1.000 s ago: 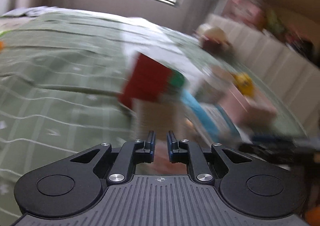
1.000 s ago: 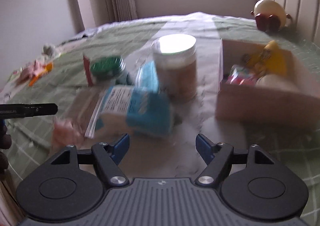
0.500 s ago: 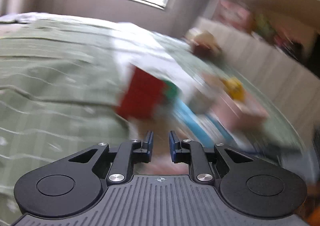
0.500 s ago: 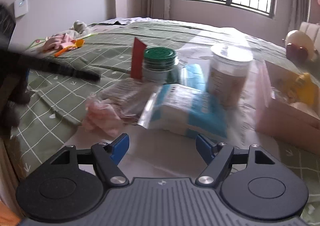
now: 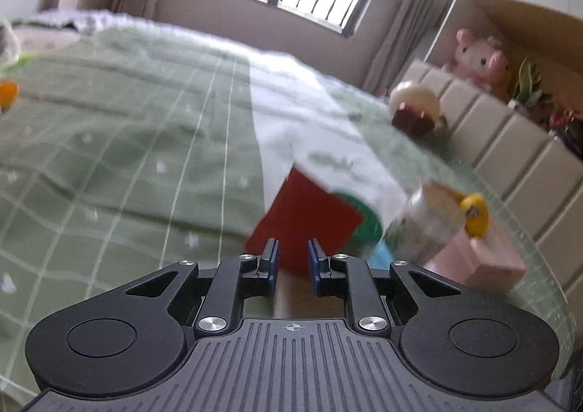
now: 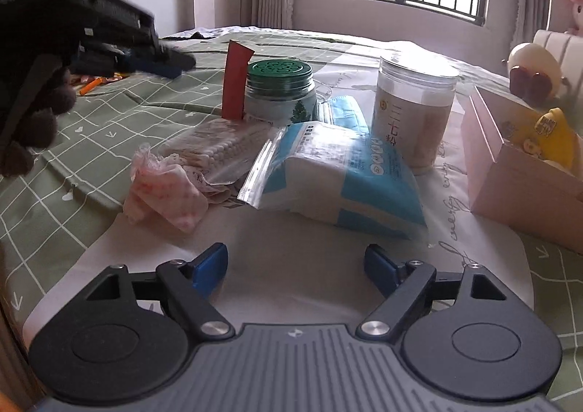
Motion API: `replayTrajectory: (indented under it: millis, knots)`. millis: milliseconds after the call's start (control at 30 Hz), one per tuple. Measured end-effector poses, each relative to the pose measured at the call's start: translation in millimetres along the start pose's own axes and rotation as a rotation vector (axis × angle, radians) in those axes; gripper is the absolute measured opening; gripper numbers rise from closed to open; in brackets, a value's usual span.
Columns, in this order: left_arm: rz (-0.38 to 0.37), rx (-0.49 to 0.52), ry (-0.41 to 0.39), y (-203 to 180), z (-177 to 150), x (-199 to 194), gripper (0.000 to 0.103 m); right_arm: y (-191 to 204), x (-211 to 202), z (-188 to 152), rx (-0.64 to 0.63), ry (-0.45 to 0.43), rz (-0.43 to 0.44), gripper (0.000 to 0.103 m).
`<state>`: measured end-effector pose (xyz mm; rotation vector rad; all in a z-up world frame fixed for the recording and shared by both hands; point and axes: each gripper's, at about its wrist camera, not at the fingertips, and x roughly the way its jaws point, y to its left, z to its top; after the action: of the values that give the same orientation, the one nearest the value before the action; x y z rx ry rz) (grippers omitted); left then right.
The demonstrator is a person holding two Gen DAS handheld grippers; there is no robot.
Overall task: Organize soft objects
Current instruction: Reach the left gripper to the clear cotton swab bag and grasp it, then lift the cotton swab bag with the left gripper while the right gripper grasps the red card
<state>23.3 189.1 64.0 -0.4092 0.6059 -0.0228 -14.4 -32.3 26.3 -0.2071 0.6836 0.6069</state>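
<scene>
Right gripper [image 6: 295, 266] wide, just opened further, nothing between, low before blue pack [image 6: 339, 175] and pink cloth [image 6: 164, 186] on white mat [image 6: 291, 240], probably to grab one; left gripper [image 5: 292, 262] narrow, empty, raised clear.

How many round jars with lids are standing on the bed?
2. The green-lidded jar stands beside the red packet; the taller clear jar stands right of it, near the pink box.
</scene>
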Motion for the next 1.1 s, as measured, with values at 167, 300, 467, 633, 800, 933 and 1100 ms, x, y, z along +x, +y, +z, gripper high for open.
replayTrajectory:
  millis: [167, 300, 467, 633, 800, 933, 1100]
  knots:
    - [-0.034, -0.115, 0.091, 21.5, -17.6, 18.3, 0.019, 0.1, 0.7, -0.3, 0.004, -0.004, -0.004, 0.085]
    - [-0.063, -0.168, 0.132, 29.0, -23.4, 29.2, 0.02, -0.6, -2.1, 0.4, 0.016, -0.011, -0.006, 0.085]
    - [-0.106, -0.174, 0.125, 32.0, -23.0, 25.3, 0.02, 3.3, -16.9, 21.3, 0.04, -0.088, 0.061, 0.052]
    - [-0.172, -0.187, 0.13, 37.6, -25.7, 21.3, 0.02, 25.4, -3.7, 50.2, -0.048, -0.138, 0.022, 0.043]
    - [-0.134, -0.202, 0.158, 42.9, -28.4, 29.1, 0.031, 38.9, 34.2, 51.8, -0.083, -0.058, 0.007, 0.04]
    - [-0.194, -0.248, 0.164, 53.4, -29.0, 38.6, 0.031, 37.5, 33.5, 49.0, -0.075, -0.064, 0.017, 0.04]
    - [-0.303, -0.245, 0.192, 52.6, -26.9, 58.5, 0.042, 35.1, 32.7, 46.2, -0.074, -0.063, 0.037, 0.04]
